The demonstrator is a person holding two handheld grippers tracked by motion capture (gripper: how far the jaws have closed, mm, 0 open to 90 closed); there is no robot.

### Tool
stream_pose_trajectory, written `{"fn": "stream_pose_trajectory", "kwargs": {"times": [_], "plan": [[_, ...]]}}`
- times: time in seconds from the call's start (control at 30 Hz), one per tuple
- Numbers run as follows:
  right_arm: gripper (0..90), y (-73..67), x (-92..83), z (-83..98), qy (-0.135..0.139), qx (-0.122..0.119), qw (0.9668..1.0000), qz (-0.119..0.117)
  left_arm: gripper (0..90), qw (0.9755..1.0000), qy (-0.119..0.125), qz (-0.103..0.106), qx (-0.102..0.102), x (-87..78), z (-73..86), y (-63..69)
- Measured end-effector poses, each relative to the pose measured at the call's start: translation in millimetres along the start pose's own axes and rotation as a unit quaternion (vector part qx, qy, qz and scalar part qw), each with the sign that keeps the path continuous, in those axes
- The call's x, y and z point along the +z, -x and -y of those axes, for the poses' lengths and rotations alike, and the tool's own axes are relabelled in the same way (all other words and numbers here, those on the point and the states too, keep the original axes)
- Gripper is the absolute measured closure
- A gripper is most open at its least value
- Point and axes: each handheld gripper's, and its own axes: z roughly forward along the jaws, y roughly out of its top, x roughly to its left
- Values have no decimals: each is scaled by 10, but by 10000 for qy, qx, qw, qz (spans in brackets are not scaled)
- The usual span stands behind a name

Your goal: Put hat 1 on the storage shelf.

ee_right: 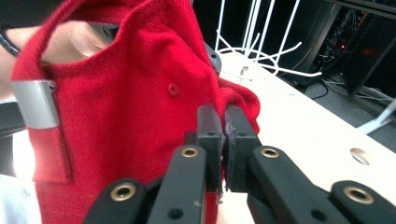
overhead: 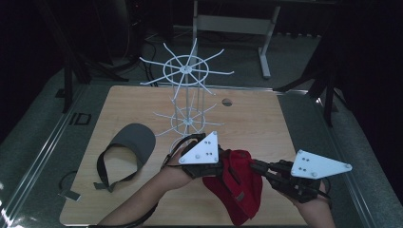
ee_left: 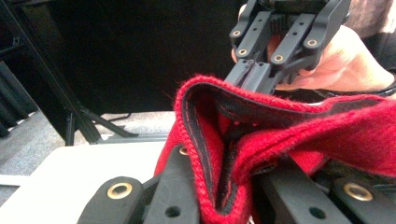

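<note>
A red knitted cap point(overhead: 236, 187) hangs between both grippers over the table's front edge. My left gripper point(overhead: 222, 165) is shut on the cap's left rim; in the left gripper view the black-lined rim point(ee_left: 205, 140) is folded between my own jaws point(ee_left: 224, 191). My right gripper point(overhead: 255, 166) is shut on the opposite edge, and its view shows the jaws point(ee_right: 224, 140) pinching red cloth point(ee_right: 130, 102). A silver strap buckle point(ee_right: 35, 102) shows at the cap's back. Farther off in the left gripper view, the right gripper point(ee_left: 252, 77) grips the rim.
A white wire hat rack point(overhead: 188, 95) with two rings of hooks stands at the table's middle back. A grey visor point(overhead: 128, 149) lies at the left. A round hole point(overhead: 227, 101) is in the wooden tabletop point(overhead: 266, 123). Dark stands surround the table.
</note>
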Motion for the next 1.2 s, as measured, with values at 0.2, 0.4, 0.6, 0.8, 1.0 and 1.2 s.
{"fn": "stream_pose_trajectory", "kwargs": {"times": [0.2, 0.4, 0.6, 0.8, 1.0, 1.2], "plan": [[885, -17, -15, -19, 64, 21, 9999, 104, 862, 9999, 97, 13, -63, -12, 5, -17], [886, -3, -50, -49, 195, 82, 9997, 139, 793, 9998, 75, -165, -91, -38, -10, -6], [886, 78, -194, -53, 465, 283, 9982, 268, 608, 9993, -10, -278, -268, -106, 41, -16], [886, 104, -262, -69, 547, 312, 9971, 438, 563, 9987, -98, -373, -321, -129, 89, -5], [886, 113, -265, -73, 538, 337, 9967, 508, 508, 9981, -58, -489, -380, -204, 117, 5], [886, 139, -326, -79, 633, 410, 9955, 575, 477, 9964, 19, -655, -536, -329, 173, 3]]}}
